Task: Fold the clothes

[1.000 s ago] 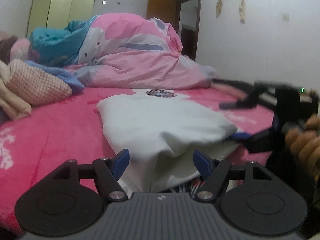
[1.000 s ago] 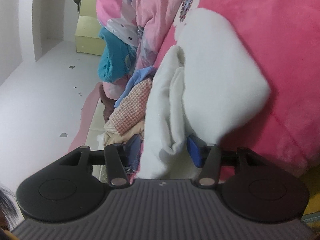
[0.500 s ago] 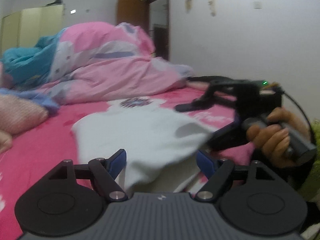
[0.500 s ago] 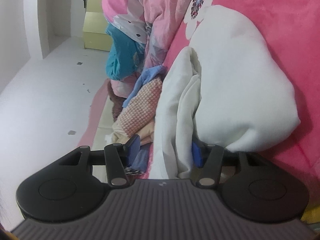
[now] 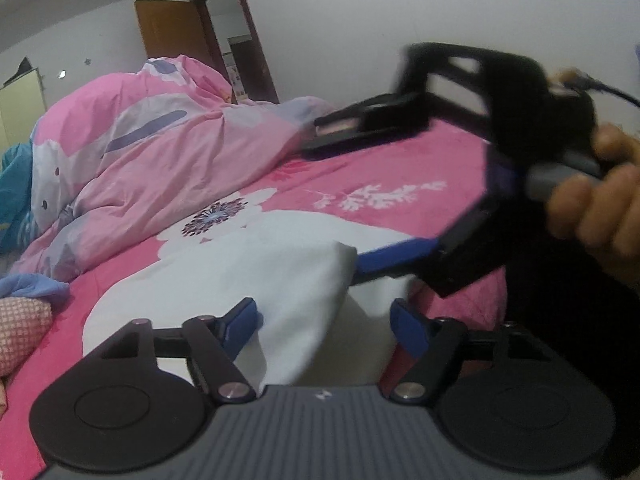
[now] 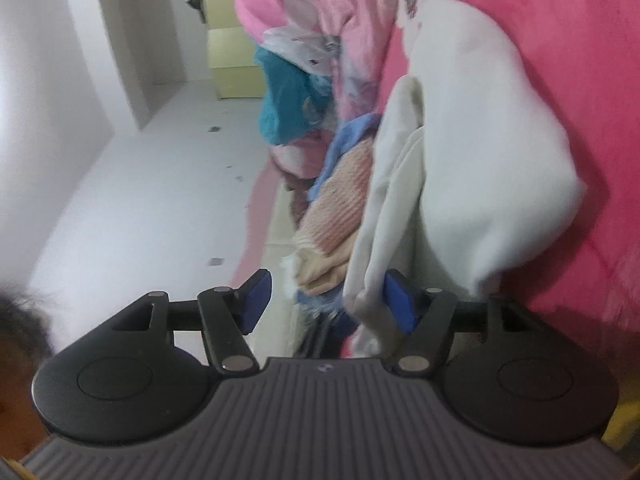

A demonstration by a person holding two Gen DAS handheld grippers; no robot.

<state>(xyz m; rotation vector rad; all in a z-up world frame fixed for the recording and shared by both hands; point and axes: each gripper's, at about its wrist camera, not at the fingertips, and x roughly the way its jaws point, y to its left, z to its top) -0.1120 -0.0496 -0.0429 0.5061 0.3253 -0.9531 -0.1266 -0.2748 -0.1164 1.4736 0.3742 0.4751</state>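
Observation:
A white garment (image 5: pixel 248 276) lies folded over on the pink bedsheet (image 5: pixel 400 160). My left gripper (image 5: pixel 324 322) is open at its near edge, with a fold of the cloth lying between the spread fingers. In the right wrist view the same white garment (image 6: pixel 480 152) fills the right side, tilted. My right gripper (image 6: pixel 326 304) is open, and a bunched hem rests against its right finger (image 6: pixel 398 306). From the left wrist view, the right gripper's lower blue finger (image 5: pixel 396 256) touches the garment's right edge, and a hand (image 5: pixel 600 208) holds its handle.
A heaped pink quilt (image 5: pixel 152 152) covers the far left of the bed. A checked pink garment (image 5: pixel 20 332) and a blue cloth (image 5: pixel 32 286) lie at the left. A teal blanket (image 6: pixel 288 100) and a yellow cabinet (image 6: pixel 236 60) are further off. A door (image 5: pixel 176 32) stands behind.
The left gripper has swung its view right and tilted. The right gripper has risen and come closer at the garment's right edge. The garment's right side now looks flatter.

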